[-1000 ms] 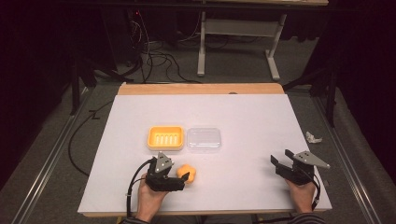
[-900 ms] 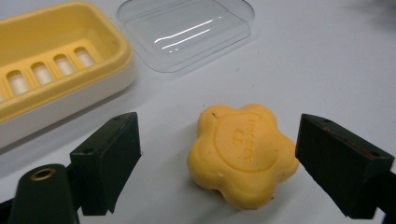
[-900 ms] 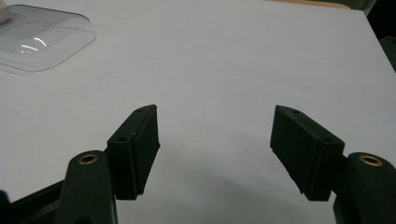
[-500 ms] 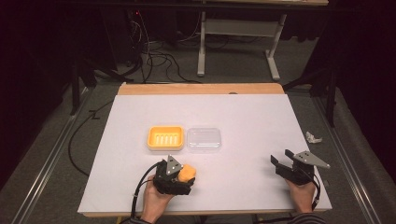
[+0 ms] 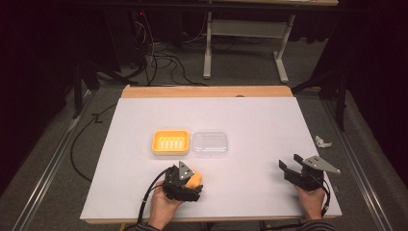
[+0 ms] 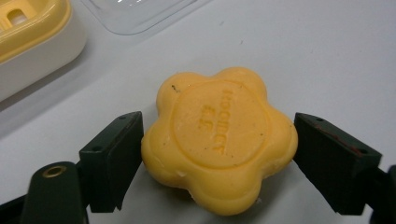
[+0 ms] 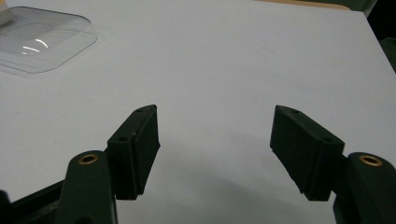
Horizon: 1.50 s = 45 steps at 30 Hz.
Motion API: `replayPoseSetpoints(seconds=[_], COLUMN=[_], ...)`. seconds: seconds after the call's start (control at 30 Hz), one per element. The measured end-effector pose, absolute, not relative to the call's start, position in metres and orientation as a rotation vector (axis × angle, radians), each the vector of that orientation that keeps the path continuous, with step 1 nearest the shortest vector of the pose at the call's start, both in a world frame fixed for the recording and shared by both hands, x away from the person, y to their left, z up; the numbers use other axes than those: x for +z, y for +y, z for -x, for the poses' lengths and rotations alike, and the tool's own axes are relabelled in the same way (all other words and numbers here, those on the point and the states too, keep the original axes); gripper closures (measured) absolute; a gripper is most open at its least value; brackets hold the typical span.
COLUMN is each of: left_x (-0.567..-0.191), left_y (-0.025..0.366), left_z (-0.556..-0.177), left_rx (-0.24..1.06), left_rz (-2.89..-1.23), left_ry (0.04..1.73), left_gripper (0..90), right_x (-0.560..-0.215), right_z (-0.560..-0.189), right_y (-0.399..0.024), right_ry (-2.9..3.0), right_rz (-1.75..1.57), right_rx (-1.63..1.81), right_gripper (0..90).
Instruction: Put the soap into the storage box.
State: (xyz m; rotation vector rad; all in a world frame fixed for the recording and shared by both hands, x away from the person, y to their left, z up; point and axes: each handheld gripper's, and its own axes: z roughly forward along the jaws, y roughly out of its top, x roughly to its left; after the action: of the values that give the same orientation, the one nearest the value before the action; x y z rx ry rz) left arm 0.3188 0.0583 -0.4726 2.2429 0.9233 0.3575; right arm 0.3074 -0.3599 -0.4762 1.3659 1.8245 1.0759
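Straddling a flower-shaped yellow soap (image 6: 219, 140) just in front of the yellow soap dish (image 5: 170, 142), the left gripper (image 5: 187, 183) stands spread, one jaw touching, not clamped; the right gripper (image 7: 215, 149) rests released, far right of the dish.

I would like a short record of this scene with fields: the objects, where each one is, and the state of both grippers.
soap: orange flower-shaped bar, flat on the table, between the left gripper's jaws
left gripper: jaws around the soap; left jaw touching or nearly so, right jaw apart with a small gap
right gripper: open, holding nothing, over bare table
soap dish: yellow, holding nothing, beyond the soap
clear lid: beside the dish, on its right
table: white top
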Motion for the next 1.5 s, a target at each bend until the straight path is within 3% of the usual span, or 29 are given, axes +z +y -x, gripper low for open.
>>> replayPoseSetpoints(seconds=[0.2,1.5], left_x=[-0.474,-0.447], left_y=[0.056,0.072], left_z=[-0.319,-0.325], left_rx=[0.379,0.368], left_rz=[-2.262,-2.176], left_ry=[0.921,0.89], left_gripper=[25.1,25.9], right_x=[-0.476,-0.476], right_z=[-0.307,-0.307], right_y=[-0.36,-0.359], right_ry=[1.821,1.828], right_rz=[-1.368,-1.365], right_rx=[1.082,1.076], right_gripper=[33.1,33.1])
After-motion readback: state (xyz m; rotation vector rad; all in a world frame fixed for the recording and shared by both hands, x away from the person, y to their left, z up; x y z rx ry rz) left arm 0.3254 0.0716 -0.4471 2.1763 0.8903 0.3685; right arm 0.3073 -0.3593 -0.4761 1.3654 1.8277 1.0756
